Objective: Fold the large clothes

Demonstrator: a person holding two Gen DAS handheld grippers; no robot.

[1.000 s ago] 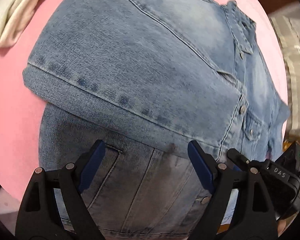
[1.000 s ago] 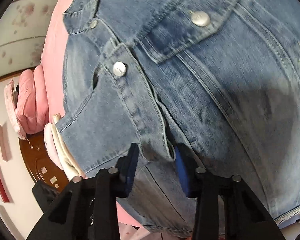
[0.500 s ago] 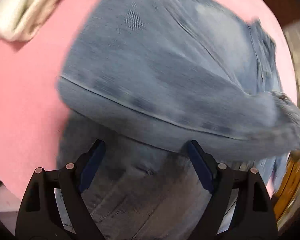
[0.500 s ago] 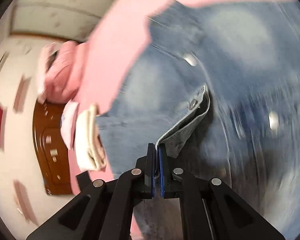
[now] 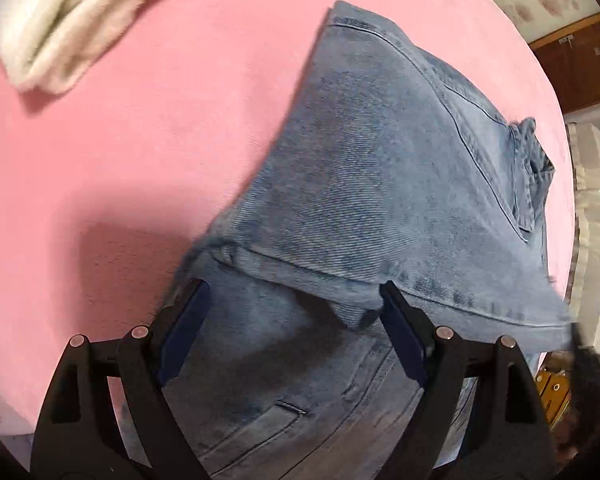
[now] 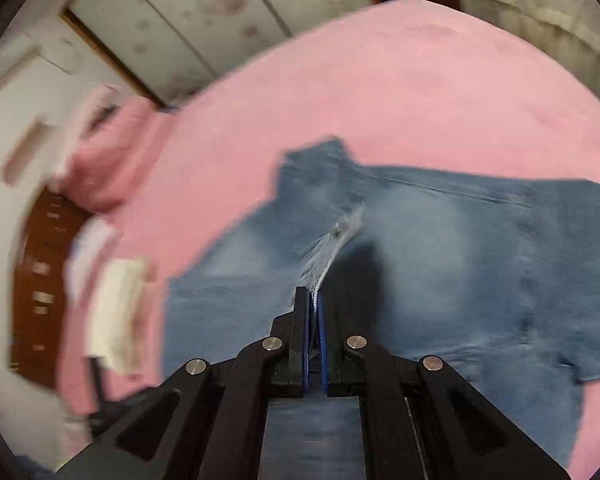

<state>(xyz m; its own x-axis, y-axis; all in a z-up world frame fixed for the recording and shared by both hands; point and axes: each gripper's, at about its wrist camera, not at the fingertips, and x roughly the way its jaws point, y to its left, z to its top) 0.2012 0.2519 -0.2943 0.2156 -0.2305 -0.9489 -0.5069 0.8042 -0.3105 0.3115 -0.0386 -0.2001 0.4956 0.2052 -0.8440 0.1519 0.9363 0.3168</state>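
Pink bedcover (image 5: 140, 160) bears denim jacket (image 5: 380, 200), collar far.

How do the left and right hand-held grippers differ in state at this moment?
The left hand-held gripper stands wide open over the denim jacket, its pads clear of the cloth; the right hand-held gripper is shut, pinching an edge of the denim jacket. The left grips nothing; the right has the edge raised off the pink cover. Both have black fingers with blue pads.
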